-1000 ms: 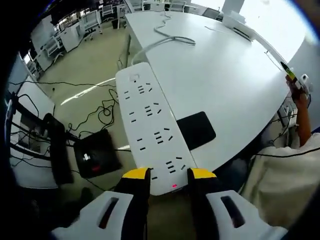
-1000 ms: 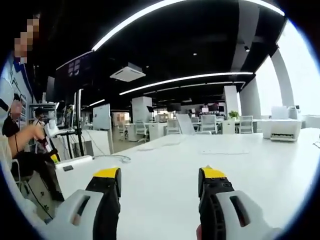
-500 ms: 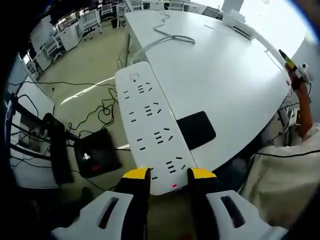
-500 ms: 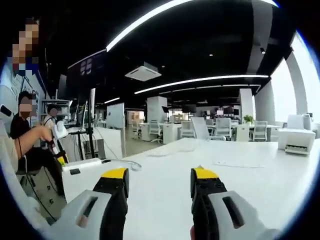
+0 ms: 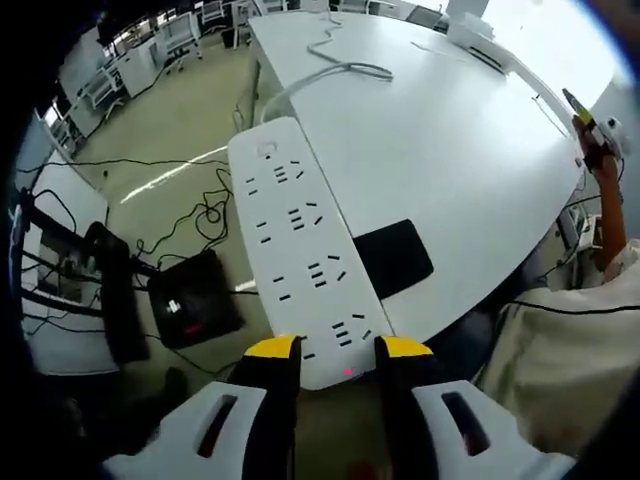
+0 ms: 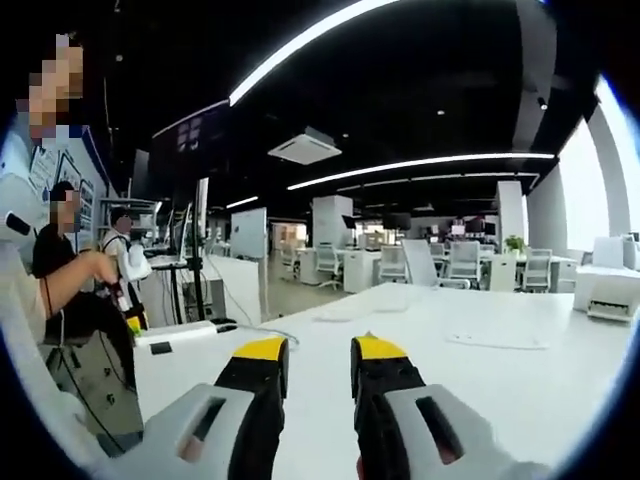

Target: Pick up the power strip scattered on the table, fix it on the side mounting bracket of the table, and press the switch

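A long white power strip [image 5: 300, 250] with several socket rows runs along the white table's [image 5: 450, 160] left edge. My left gripper [image 5: 338, 347] is shut on its near end, where a small red light glows. Its white cable [image 5: 330, 75] trails off across the table top. A black rectangular pad [image 5: 393, 258] lies on the table beside the strip. My right gripper [image 6: 320, 350] hovers over the table with its jaws a narrow gap apart and nothing between them. In the right gripper view the strip [image 6: 178, 334] appears edge-on at the far left, by a person's hand [image 6: 92, 268].
The floor left of the table holds tangled cables [image 5: 190, 215] and a black box [image 5: 195, 305]. A person's arm carries the other gripper [image 5: 592, 135] at the table's far right edge. A white printer [image 6: 610, 295] stands at the right. Seated people [image 6: 60, 250] are at the left.
My right gripper's jaws have drawn steadily closer, from wide apart to a narrow gap. The left gripper keeps its hold on the strip, with only a slight camera shift.
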